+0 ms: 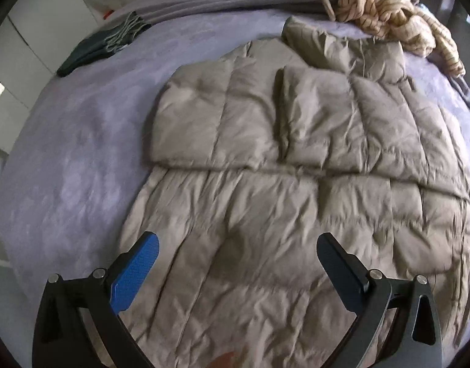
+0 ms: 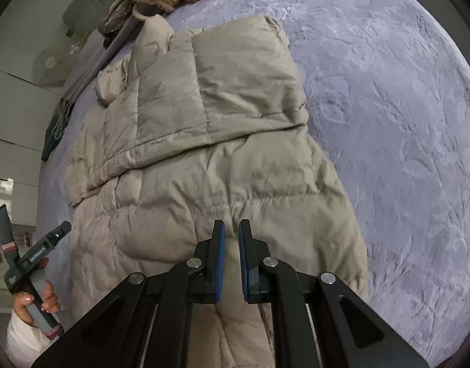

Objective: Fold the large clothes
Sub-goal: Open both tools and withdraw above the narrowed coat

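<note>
Across the lavender bedspread [image 1: 66, 159] you have one beige quilted jacket [image 1: 265, 214] lying flat, with its two sleeves folded over the body; one sleeve end [image 1: 204, 113] is plain in the left wrist view. At the far edge one heap of cream striped cloth [image 1: 385, 9] sits, partly cut off by the frame, and one dark folded garment [image 1: 93, 52] lies apart from the jacket. Your left gripper [image 1: 235, 263] hangs above the jacket with its jaws spread wide and nothing between them. Your right gripper [image 2: 231, 257] is almost closed; only a narrow gap shows between the pads, above the jacket, and they pinch no fabric. Your left hand [image 2: 35, 303] shows small at the edge of the right wrist view, partly hidden.
</note>
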`<state>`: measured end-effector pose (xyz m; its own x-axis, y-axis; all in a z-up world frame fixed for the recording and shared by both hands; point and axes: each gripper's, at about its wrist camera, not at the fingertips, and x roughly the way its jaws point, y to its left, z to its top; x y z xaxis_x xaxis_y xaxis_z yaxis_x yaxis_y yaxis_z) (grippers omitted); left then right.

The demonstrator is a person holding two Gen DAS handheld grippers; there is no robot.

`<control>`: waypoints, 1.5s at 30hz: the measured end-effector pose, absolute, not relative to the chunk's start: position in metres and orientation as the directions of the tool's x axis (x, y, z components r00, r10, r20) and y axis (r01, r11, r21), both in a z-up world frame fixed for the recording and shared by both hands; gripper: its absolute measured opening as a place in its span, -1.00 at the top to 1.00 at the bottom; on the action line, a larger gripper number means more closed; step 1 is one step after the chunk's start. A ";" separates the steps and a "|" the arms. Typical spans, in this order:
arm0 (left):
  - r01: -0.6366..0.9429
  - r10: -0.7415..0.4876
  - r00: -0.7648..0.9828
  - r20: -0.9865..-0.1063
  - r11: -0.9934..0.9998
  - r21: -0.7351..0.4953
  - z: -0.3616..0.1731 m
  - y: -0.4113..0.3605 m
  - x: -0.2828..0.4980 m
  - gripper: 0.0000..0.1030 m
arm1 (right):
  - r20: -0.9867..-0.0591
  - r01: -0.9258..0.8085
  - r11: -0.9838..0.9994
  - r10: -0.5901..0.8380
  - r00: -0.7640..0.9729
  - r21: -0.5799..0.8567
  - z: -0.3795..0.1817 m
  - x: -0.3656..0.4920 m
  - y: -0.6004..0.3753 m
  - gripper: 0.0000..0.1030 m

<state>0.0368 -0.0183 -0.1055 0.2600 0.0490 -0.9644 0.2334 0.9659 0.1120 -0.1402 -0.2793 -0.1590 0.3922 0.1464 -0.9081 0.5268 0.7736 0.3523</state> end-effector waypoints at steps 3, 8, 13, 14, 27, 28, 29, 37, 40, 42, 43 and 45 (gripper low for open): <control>0.218 0.044 0.226 -0.973 0.971 0.095 -0.099 -0.010 0.025 -1.00 | -0.907 0.526 0.766 0.172 0.385 0.369 -0.155 -0.144 -0.273 0.27; 0.171 0.035 0.180 -0.983 0.983 0.066 -0.090 0.007 0.008 -1.00 | -0.904 0.512 0.775 0.176 0.389 0.371 -0.141 -0.155 -0.256 -0.03; 0.202 0.013 0.162 -0.987 0.978 0.046 -0.086 0.016 -0.005 -1.00 | -0.912 0.524 0.772 0.172 0.372 0.359 -0.135 -0.170 -0.238 -0.16; 0.208 0.010 0.160 -0.987 0.977 0.043 -0.086 0.017 -0.007 -1.00 | -0.914 0.528 0.770 0.172 0.369 0.358 -0.135 -0.172 -0.236 -0.21; 0.341 -0.037 0.069 -0.997 0.940 -0.011 -0.100 0.059 -0.054 -1.00 | -0.903 0.627 0.667 0.176 0.392 0.402 -0.141 -0.224 -0.177 -0.70; 0.345 -0.039 0.066 -0.997 0.939 -0.014 -0.100 0.062 -0.058 -1.00 | -0.901 0.634 0.656 0.180 0.396 0.409 -0.142 -0.229 -0.173 -0.70; 0.348 -0.045 0.057 -0.997 0.937 -0.022 -0.101 0.067 -0.062 -1.00 | -0.901 0.640 0.649 0.182 0.395 0.411 -0.142 -0.233 -0.170 -0.70; 0.351 -0.061 0.027 -0.998 0.935 -0.048 -0.101 0.096 -0.078 -1.00 | -0.899 0.703 0.572 0.169 0.405 0.424 -0.145 -0.268 -0.155 -0.70; 0.349 -0.087 0.020 -0.996 0.934 -0.074 -0.098 0.107 -0.082 -1.00 | -0.899 0.728 0.537 0.159 0.409 0.426 -0.147 -0.280 -0.154 -0.70; 0.346 -0.124 0.019 -0.992 0.932 -0.110 -0.095 0.117 -0.086 -1.00 | -0.897 0.736 0.522 0.157 0.414 0.431 -0.148 -0.285 -0.153 -0.70; 0.345 -0.137 0.017 -0.990 0.931 -0.123 -0.094 0.121 -0.088 -1.00 | -0.896 0.740 0.515 0.157 0.415 0.433 -0.149 -0.289 -0.152 -0.70; 0.344 -0.157 0.006 -0.988 0.928 -0.146 -0.095 0.129 -0.092 -1.00 | -0.897 0.748 0.504 0.154 0.415 0.432 -0.150 -0.295 -0.151 -0.70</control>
<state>-0.0923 0.1294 -0.0948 0.0059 -0.1575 -0.9875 0.3438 0.9276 -0.1459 -0.2948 -0.1514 -0.1504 0.4146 0.1539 -0.8969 0.7475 0.5044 0.4321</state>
